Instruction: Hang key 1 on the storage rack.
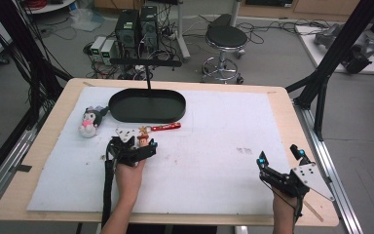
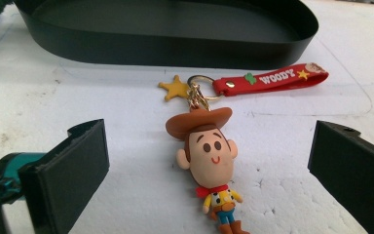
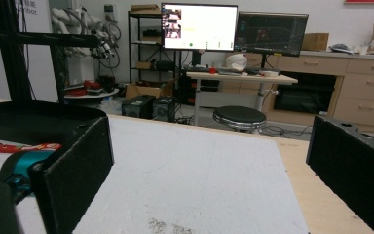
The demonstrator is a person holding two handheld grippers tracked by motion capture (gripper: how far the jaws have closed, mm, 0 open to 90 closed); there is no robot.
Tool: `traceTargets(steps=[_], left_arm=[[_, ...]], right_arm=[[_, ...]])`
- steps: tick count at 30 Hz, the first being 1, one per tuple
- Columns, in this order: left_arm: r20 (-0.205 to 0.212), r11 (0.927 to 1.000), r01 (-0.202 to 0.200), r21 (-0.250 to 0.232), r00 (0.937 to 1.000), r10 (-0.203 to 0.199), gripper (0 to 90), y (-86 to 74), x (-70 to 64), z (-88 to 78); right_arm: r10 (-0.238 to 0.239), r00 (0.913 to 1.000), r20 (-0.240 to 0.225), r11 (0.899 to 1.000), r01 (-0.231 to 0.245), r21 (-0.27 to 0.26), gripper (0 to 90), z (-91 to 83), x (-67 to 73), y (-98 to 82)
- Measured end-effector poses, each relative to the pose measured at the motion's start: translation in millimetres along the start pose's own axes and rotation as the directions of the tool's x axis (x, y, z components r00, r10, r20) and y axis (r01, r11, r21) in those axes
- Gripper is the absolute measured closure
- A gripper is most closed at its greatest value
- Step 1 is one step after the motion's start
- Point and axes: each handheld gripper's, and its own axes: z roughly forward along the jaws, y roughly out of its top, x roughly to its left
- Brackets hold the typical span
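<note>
Woody keychain (image 2: 209, 161) lies flat on the white mat (image 1: 214, 146), squarely between the wide-open jaws of the left gripper (image 1: 131, 148), which hold nothing yet. In the high view it sits at about 9 o'clock from the mat's centre, with the plush toy (image 1: 90, 122) off at its 10 o'clock and the black oval tray (image 1: 147, 106) just past it at 12 o'clock.

Going left to right in the left gripper view: the left jaw stands well apart from the figure, then comes the figure itself, then the right jaw, about as far off on its side. To do the grasp well, I would judge it best to lower the gripper until the jaws sit close to the mat, keep the head centred in the gap, and close on the head, the bulkiest part, not the thin legs or the ring. The strap (image 2: 268, 78) trails off toward 1 o'clock and should stay outside the jaws so it does not bunch.

As for looks, the figure has a brown cowboy hat, an oversized peach face with dot eyes and a small smile, a red neckerchief, yellow shirt and blue trousers. A gold clasp joins it to a ring carrying a yellow star charm (image 2: 174, 88) and the red strap lettered WOODY.

Far over at 4 o'clock, the right gripper (image 1: 280, 161) is held above the mat's edge with jaws spread wide and empty.
</note>
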Motion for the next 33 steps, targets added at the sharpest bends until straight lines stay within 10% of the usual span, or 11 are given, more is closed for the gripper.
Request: traceTargets(steps=[24, 28, 33], left_arm=[[-0.039, 0.9966, 0.002, 0.083, 0.9992, 0.001, 13.8, -3.2, -1.8, 14.8], [-0.097, 0.979, -0.082, 0.187, 0.9901, 0.101, 13.2, -0.9, -12.8, 24.4], [-0.101, 0.9804, -0.049, 0.191, 0.9925, 0.069, 13.2, -0.2, -10.9, 24.8]], right_arm=[[0.013, 0.9999, 0.001, 1.0, -0.013, 0.01, 2.5, 2.1, 1.0, -1.4], [0.005, 1.0, 0.001, 1.0, -0.005, 0.008, 2.5, 2.1, 0.0, -1.5], [0.018, 0.9998, 0.009, 1.0, -0.019, 0.007, 2.5, 0.4, -3.4, -2.0]])
